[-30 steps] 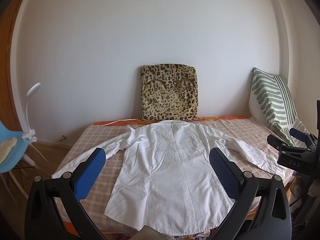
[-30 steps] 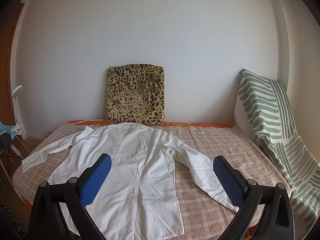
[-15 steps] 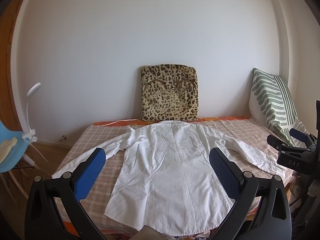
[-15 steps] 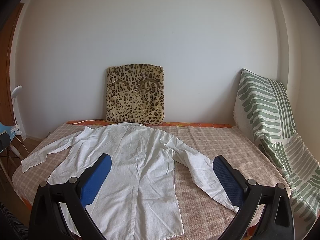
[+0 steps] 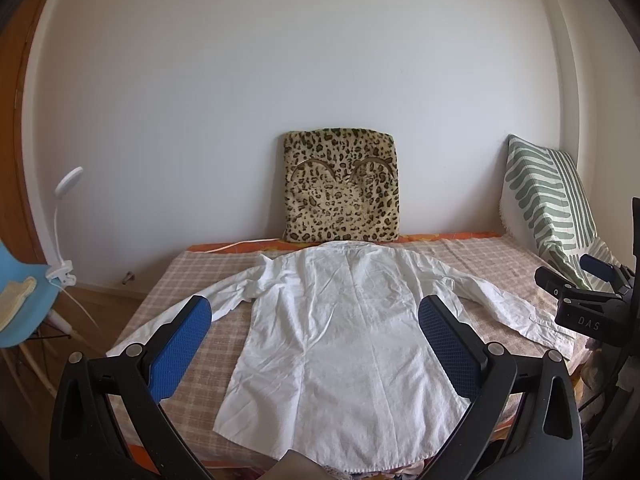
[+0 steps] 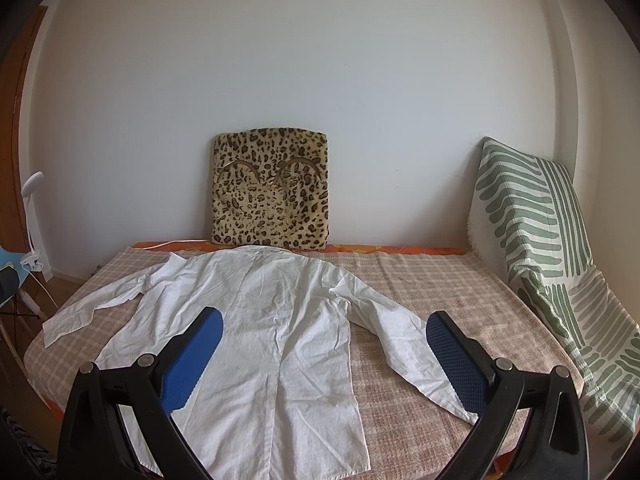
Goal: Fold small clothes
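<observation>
Nothing has moved since the earlier frames: both grippers hang where they were, and the shirt lies as it did.

Taking the bed (image 5: 188, 280) as the landmark, its checked beige cover spans most of both views, with an orange edge showing along its far side at the wall. At the bed's right end a green-and-white striped cushion (image 6: 532, 216) leans upright, its patterned cloth trailing down over that end. Against the wall at the middle of the bed's far side stands a leopard-print cushion (image 5: 340, 188), upright.

On the bed lies the white shirt (image 5: 344, 340), spread flat and back-up, collar toward the leopard cushion and hem at the bed's near edge. Both sleeves are stretched outward, one toward the bed's left edge and one toward its right; the cloth is lightly creased.

Off the bed's left side stand a blue chair (image 5: 20, 312) and a white clip lamp (image 5: 64, 224).

The left gripper (image 5: 315, 320) is held above the bed's near edge, its blue pads (image 5: 180, 348) spread wide either side of the shirt body, gripping nothing. The right gripper (image 6: 324, 336) is likewise wide apart and empty, above the bed's near edge over the shirt's right half; its black frame also shows at the bed's right end in the left wrist view.
</observation>
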The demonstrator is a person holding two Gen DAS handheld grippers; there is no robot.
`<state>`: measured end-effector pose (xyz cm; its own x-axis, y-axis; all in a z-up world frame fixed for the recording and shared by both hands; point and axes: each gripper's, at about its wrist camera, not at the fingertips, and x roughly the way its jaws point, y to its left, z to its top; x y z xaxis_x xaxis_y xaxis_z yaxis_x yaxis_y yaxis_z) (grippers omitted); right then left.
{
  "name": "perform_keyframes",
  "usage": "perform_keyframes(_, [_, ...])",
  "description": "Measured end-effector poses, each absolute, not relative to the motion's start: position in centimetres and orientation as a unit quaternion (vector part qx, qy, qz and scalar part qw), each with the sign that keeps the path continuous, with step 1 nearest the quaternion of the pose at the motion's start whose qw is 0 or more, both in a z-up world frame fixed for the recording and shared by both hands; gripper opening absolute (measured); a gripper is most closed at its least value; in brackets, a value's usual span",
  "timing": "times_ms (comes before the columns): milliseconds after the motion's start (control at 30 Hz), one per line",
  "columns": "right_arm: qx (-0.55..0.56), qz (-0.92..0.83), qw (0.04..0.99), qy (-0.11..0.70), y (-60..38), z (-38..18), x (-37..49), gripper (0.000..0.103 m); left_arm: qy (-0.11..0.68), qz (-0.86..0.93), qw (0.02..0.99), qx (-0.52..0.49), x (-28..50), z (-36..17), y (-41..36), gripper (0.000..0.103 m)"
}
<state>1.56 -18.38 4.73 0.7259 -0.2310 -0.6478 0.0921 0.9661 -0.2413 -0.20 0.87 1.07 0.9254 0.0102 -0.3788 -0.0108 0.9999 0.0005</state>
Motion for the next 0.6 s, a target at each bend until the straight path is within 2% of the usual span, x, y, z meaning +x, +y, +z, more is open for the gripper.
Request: perform_keyframes(600, [-0.086,-0.066,0.920,0.376,-16.6,3.0,5.2,0.103,0.206,0.041,0.978,0.002,1.2,-0.2,7.1,0.103])
